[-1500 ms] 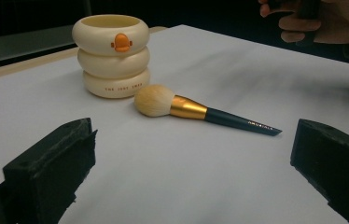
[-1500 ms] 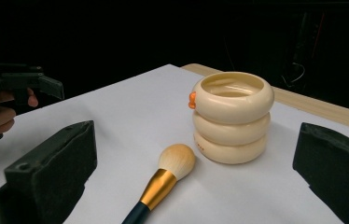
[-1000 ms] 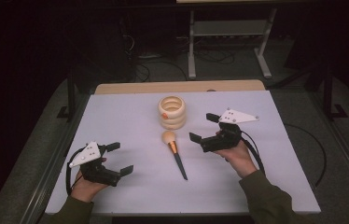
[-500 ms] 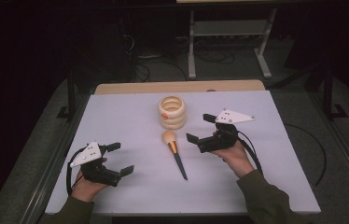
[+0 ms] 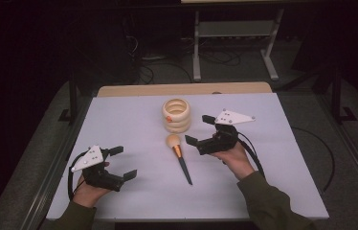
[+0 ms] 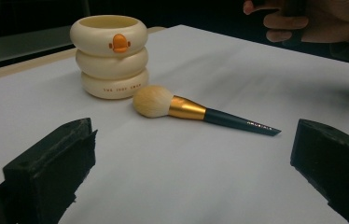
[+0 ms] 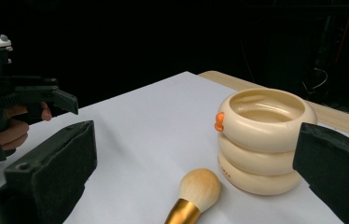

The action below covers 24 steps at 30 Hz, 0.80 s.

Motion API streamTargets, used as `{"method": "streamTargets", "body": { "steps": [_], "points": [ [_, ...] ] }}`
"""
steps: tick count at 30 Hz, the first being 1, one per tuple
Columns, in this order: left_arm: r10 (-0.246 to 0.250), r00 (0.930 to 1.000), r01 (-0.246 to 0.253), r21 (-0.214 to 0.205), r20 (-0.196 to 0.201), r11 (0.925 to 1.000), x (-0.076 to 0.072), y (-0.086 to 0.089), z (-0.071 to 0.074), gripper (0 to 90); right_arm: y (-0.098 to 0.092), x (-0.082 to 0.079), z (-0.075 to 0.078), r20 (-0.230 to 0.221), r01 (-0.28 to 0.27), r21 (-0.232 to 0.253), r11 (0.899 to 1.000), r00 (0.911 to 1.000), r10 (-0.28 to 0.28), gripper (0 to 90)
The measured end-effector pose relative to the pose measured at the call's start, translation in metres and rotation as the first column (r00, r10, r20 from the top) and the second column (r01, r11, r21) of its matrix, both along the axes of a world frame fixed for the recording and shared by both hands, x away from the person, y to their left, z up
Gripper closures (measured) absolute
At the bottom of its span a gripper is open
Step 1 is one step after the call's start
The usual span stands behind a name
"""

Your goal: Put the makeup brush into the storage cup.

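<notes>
A cream pot shaped like three stacked rings, with an orange duck bill point(image 5: 176, 115) point(image 6: 109, 56) point(image 7: 261, 140), stands at the table's middle back. In front of it lies a makeup brush point(image 5: 179, 155) point(image 6: 200, 112) point(image 7: 193, 196), its pale tuft toward the pot and its dark handle pointing at the person. My right gripper point(image 5: 200, 130) point(image 7: 196, 137) is open and empty, hovering just right of the tuft and facing the pot and brush. At the front left, my left gripper point(image 5: 122, 163) point(image 6: 189, 177) is also open and empty, aimed at the brush from a distance.
The white table top point(image 5: 273, 158) ends in a wooden strip point(image 5: 134, 90) at the back. A metal stand point(image 5: 234, 43) and cables lie on the dark floor beyond. The right hand point(image 6: 312, 18) shows at the top right of the left gripper view.
My right gripper has drifted a little left, closer to the brush's tuft. The left gripper, brush and pot have stayed put.
</notes>
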<state>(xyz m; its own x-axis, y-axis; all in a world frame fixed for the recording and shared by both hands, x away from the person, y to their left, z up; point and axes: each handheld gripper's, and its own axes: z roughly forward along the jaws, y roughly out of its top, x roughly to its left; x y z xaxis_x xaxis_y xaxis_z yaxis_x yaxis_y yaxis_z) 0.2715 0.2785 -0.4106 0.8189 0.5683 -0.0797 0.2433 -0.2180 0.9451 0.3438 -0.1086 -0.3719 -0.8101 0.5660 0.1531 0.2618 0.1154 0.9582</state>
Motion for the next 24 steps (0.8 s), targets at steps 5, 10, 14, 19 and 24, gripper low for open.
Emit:
{"method": "streamTargets", "body": {
  "steps": [5, 10, 14, 19, 24],
  "points": [
    [0.001, 1.0000, -0.001, -0.001, -0.002, 1.0000, 0.000, 0.000, 0.000, 0.0, 0.004, 0.002, 0.001, 0.008, -0.008, 0.002, 1.000, 0.9999, 0.008, 0.0],
    [0.001, 1.0000, -0.001, -0.002, -0.002, 1.0000, 0.000, 0.000, 0.000, 0.0, 0.008, 0.003, 0.002, 0.001, -0.009, 0.003, 1.000, 1.0000, 0.009, 0.0],
    [0.000, 1.0000, 0.000, -0.002, -0.004, 1.0000, 0.000, -0.001, 0.000, 0.0, 0.010, 0.004, 0.002, 0.002, -0.013, 0.004, 1.000, 0.9999, 0.013, 0.0],
    [0.000, 1.0000, 0.000, -0.003, -0.003, 1.0000, 0.000, 0.000, 0.000, 0.0, 0.015, 0.006, 0.002, 0.005, -0.020, 0.006, 1.000, 0.9998, 0.020, 0.0],
    [-0.001, 1.0000, 0.001, -0.004, -0.002, 1.0000, 0.000, 0.000, 0.000, 0.0, 0.020, 0.008, 0.003, 0.002, -0.027, 0.008, 1.000, 0.9996, 0.027, 0.0]
  ]
}}
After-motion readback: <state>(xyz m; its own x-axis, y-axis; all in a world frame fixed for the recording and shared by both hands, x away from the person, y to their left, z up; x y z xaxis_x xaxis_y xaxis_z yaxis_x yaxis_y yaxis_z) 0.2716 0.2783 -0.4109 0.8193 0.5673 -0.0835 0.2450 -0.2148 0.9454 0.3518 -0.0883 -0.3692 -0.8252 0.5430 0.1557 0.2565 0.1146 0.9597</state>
